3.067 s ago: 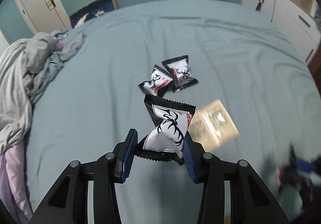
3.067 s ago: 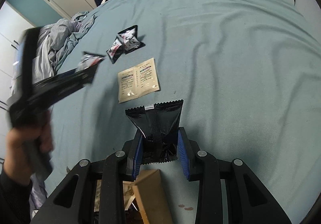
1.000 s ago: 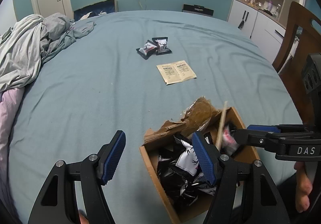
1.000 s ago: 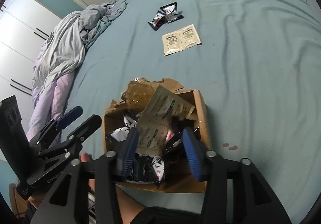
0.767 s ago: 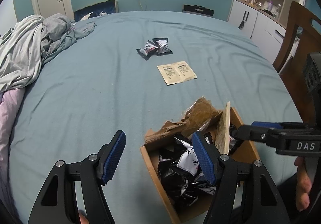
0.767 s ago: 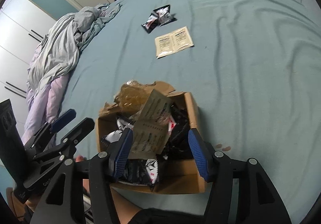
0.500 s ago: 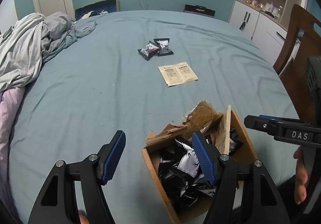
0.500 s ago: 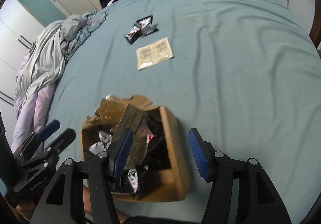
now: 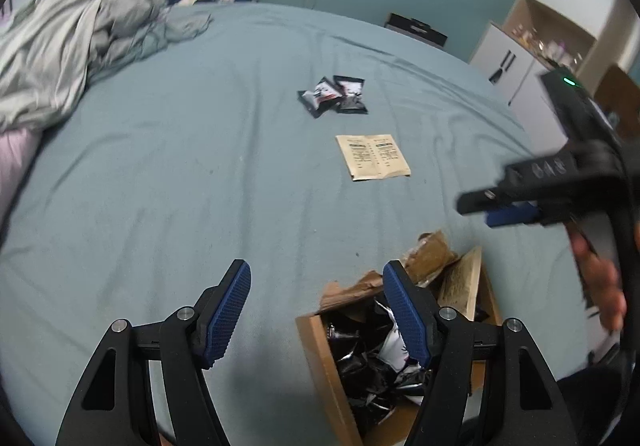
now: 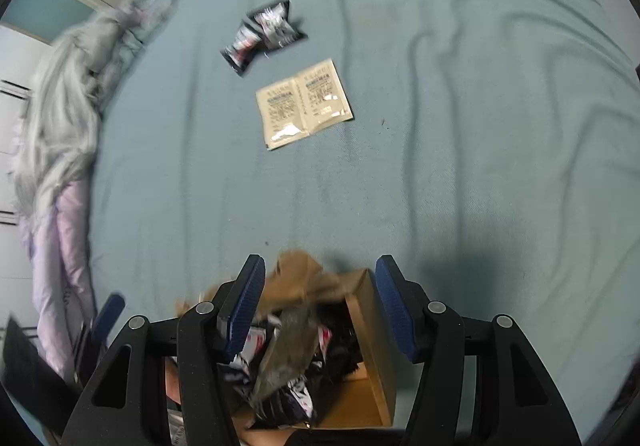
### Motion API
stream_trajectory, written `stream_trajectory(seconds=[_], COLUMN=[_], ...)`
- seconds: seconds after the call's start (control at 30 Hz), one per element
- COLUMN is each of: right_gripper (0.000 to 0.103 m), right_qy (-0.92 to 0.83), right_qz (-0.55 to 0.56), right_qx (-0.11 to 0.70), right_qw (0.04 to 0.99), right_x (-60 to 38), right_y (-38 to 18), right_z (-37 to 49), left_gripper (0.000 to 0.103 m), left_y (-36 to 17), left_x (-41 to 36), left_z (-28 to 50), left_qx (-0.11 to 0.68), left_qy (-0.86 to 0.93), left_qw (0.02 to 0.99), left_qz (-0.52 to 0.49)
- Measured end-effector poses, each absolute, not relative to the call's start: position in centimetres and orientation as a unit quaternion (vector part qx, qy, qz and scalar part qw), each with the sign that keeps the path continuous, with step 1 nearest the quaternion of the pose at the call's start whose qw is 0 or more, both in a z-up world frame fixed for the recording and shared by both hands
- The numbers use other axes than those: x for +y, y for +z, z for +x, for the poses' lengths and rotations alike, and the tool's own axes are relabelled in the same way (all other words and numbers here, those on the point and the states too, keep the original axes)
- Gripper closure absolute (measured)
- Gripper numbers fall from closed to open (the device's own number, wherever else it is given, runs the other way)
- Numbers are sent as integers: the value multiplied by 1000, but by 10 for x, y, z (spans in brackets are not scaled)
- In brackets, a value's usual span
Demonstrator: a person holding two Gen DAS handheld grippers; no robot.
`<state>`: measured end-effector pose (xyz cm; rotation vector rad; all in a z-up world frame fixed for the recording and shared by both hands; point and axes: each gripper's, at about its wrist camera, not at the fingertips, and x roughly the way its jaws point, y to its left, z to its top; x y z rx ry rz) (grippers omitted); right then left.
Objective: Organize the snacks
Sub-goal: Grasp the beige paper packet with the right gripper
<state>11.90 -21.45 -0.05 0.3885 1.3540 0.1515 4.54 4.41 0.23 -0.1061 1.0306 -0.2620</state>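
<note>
A torn cardboard box (image 9: 320, 358) full of black-and-white snack packets sits on the bed near me; it also shows in the right wrist view (image 10: 376, 342). A tan double sachet (image 9: 373, 156) lies flat farther out, also seen from the right (image 10: 304, 104). Two black snack packets (image 9: 334, 96) lie beyond it (image 10: 262, 32). My left gripper (image 9: 316, 310) is open and empty beside the box. My right gripper (image 10: 318, 302) is open and empty above the box's far edge, and appears blurred at the right of the left wrist view (image 9: 512, 212).
A rumpled grey duvet (image 9: 60, 58) is heaped at the bed's left side (image 10: 64, 102). White cabinets (image 9: 532, 58) and a wooden chair stand to the right. The teal sheet (image 9: 180, 166) stretches between the box and the packets.
Both grippers let go of their packets into the box and stand open. The right gripper has since risen and swung forward off the box; the left view tilted slightly up.
</note>
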Motion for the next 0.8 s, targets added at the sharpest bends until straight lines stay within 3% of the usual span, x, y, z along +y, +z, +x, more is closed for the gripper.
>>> stream_trajectory(seconds=[0.03,0.13,0.27,0.43,0.6,0.7,0.8], right_gripper=[34,18,17,17,17,0,0], right_qy=[87,118,64,24,-7,-13,-5], right_qz=[168,157,158,39,31,46,53], right_qx=[635,646,660,653,666,675,683], right_qw=[749,738,732,756,745,736,729], right_x=[-206,-190,-184,-152,-142,-142,-144], right_y=[0,1,-12,-33,-72,-91,-98], right_z=[134,169,218,262,290,297,301], left_gripper=[34,34,34,34,34,34,34], left_y=[1,2,5,7,6,4,1], left_x=[47,51,51,54,59,61,60], left_z=[47,51,52,54,58,61,63], left_qx=[494,493,487,484,486,487,491], left_qy=[-123,-121,-130,-137,-137,-136,-134], left_qw=[859,859,861,861,858,857,856], left_qz=[-57,-63,-69,-78,-92,-93,-89])
